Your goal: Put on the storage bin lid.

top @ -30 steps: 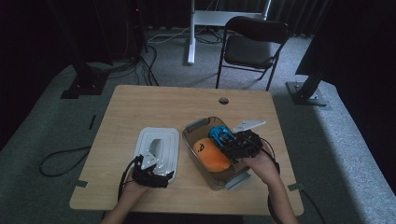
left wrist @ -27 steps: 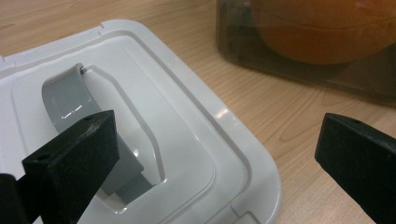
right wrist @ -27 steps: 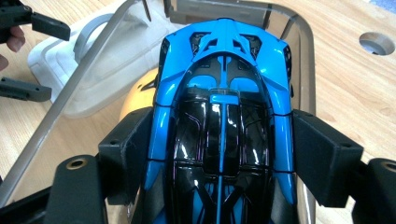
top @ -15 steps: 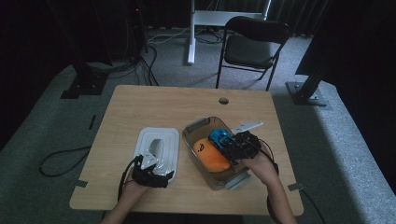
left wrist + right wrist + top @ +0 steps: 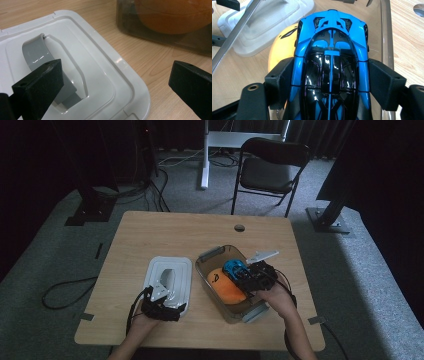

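1. The glossy blue and black toy sports car (image 5: 331,65) lay lengthwise between the right gripper (image 5: 331,82)'s two black jaws, its long axis running straight along them; one end pointed away from the gripper, toward the far wall of the bin.
2. Both jaw pads pressed the car's flanks, so the right gripper was clamped on the car at a middling width.
3. From the high view, the car (image 5: 234,267) sat over the open transparent rectangular plastic bin (image 5: 212,256), in its far half, just beside the round orange ball with a black mark (image 5: 225,285).
4. The car's body was smooth, hard plastic with bright reflections, a tapering blue end with ribbed openings and a dark shiny cabin split by a thin blue line.
5. The ball looked matte and softly rounded; whether the car touched it cannot be told.
6. The left gripper (image 5: 115,82) held its jaws wide apart with nothing between them, poised over the near corner of the white rectangular plastic lid with rounded corners (image 5: 105,75).
7. The lid lay flat on the pale wood-grain table (image 5: 165,232), just beside the bin; it had stepped ridges and a curved grey handle (image 5: 37,53) set in a recess.
8. One jaw stood over that handle, the other over bare table.
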Tool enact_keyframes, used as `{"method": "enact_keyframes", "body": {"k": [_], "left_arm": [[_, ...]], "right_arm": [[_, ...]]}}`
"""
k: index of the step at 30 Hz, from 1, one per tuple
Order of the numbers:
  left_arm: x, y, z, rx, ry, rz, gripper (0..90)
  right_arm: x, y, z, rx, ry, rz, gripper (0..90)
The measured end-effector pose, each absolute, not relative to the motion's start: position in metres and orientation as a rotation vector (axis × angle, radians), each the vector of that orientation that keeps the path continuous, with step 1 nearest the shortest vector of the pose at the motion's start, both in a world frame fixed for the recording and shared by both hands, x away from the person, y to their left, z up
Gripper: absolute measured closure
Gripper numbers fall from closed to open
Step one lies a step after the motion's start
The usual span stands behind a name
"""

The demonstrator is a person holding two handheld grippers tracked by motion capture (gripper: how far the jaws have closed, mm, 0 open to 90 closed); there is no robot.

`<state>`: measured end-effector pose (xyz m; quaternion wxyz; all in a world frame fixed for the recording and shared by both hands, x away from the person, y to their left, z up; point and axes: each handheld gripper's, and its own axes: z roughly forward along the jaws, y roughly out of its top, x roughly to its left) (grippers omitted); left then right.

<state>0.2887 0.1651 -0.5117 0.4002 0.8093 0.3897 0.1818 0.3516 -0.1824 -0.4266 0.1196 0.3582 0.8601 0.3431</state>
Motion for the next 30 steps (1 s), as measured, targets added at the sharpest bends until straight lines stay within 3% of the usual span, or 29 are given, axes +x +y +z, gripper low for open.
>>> {"method": "enact_keyframes", "body": {"k": [30], "left_arm": [[0.289,0.1635,-0.512,2.048,0.984,0.454,0.2]], "right_arm": [[0.3475,-0.1868,-0.4186,1.047,2.489,1.078,22.0]]}}
